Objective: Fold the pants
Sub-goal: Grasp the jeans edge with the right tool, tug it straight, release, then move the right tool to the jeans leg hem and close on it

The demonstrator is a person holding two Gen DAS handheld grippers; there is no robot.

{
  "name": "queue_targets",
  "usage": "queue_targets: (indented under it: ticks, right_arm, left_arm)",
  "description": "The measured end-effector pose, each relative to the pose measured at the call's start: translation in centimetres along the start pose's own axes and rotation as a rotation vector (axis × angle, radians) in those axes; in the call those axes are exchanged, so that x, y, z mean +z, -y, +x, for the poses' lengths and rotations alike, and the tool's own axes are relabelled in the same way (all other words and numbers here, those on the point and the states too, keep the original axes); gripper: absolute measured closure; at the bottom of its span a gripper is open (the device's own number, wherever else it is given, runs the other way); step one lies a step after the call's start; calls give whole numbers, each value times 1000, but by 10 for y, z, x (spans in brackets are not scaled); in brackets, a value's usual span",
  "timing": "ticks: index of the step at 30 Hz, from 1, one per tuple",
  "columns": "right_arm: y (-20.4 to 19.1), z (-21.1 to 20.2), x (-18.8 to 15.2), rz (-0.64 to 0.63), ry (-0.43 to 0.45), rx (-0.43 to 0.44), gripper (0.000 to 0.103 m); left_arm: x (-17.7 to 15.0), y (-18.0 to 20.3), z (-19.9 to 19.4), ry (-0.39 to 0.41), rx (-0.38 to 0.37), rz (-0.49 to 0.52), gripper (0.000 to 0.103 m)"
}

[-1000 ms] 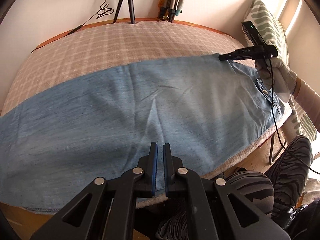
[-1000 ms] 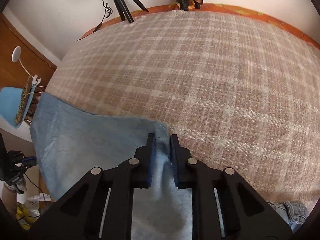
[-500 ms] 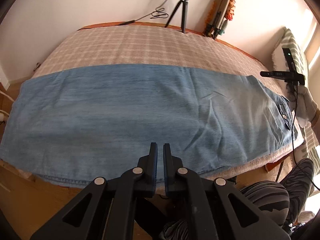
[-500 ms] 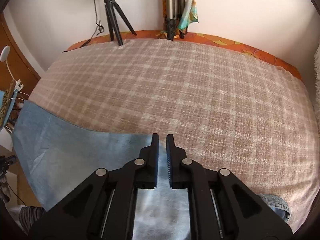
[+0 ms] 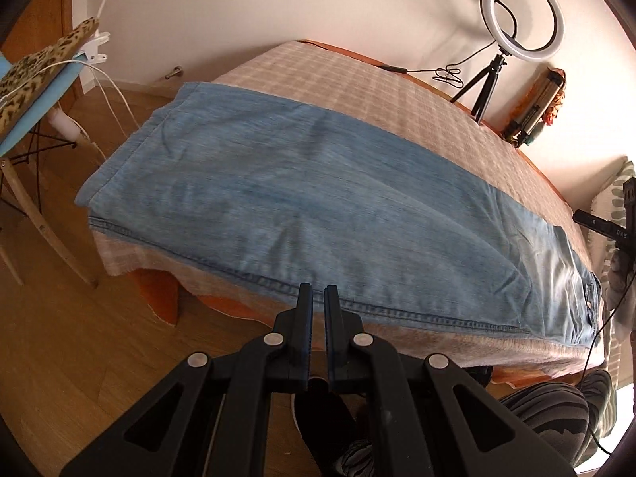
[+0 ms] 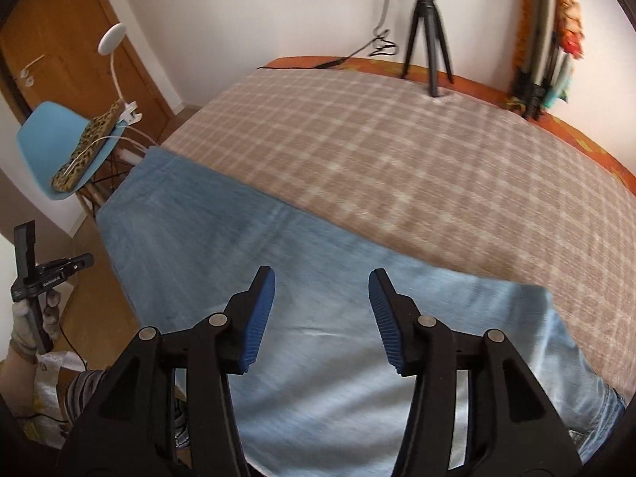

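Note:
Light blue denim pants [image 5: 318, 202] lie flat along the near edge of a bed with a beige checked blanket [image 5: 381, 91]. Their leg hems are at the left and the waist with a button at the right. My left gripper [image 5: 318, 292] is shut and empty, held off the bed just before the pants' near seam. My right gripper [image 6: 322, 282] is open and empty, hovering above the pants [image 6: 310, 318] near the waist end. The right gripper's body shows at the right edge of the left wrist view [image 5: 612, 230].
A blue chair [image 5: 28, 119] with a leopard cushion stands left of the bed on the wood floor. A ring light on a tripod [image 5: 520, 12] and a bundle of stands [image 6: 548, 51] sit at the far side of the bed. My striped legs [image 5: 556, 409] are beside the bed.
My right gripper let go of the pants' edge, opened wide and lifted back. My left gripper swung left and away from the bed, staying shut.

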State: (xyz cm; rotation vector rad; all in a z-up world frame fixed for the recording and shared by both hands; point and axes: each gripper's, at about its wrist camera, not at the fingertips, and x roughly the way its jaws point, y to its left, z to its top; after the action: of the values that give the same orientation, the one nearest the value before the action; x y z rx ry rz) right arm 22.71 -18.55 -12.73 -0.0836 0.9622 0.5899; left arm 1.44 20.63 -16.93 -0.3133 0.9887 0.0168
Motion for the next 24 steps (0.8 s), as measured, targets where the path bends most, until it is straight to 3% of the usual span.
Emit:
queue_targets:
  ticks: [5, 10, 16, 19, 24]
  right_arm:
    - [-77, 30, 24, -113, -30, 83, 50]
    - [-160, 72, 43, -270, -74, 158, 45]
    - [-256, 120, 52, -438, -121, 235, 45]
    - [-307, 145, 48, -540, -145, 271, 45]
    - [-373, 181, 29, -682, -189, 292, 45]
  left_arm:
    - [-6, -30, -5, 19, 77, -9, 100]
    - [-13, -77, -13, 78, 178, -106, 100]
    - [-18, -128, -9, 100, 198, -194, 103]
    - [-19, -148, -3, 99, 167, -233, 103]
    - [-15, -175, 14, 71, 35, -296, 103]
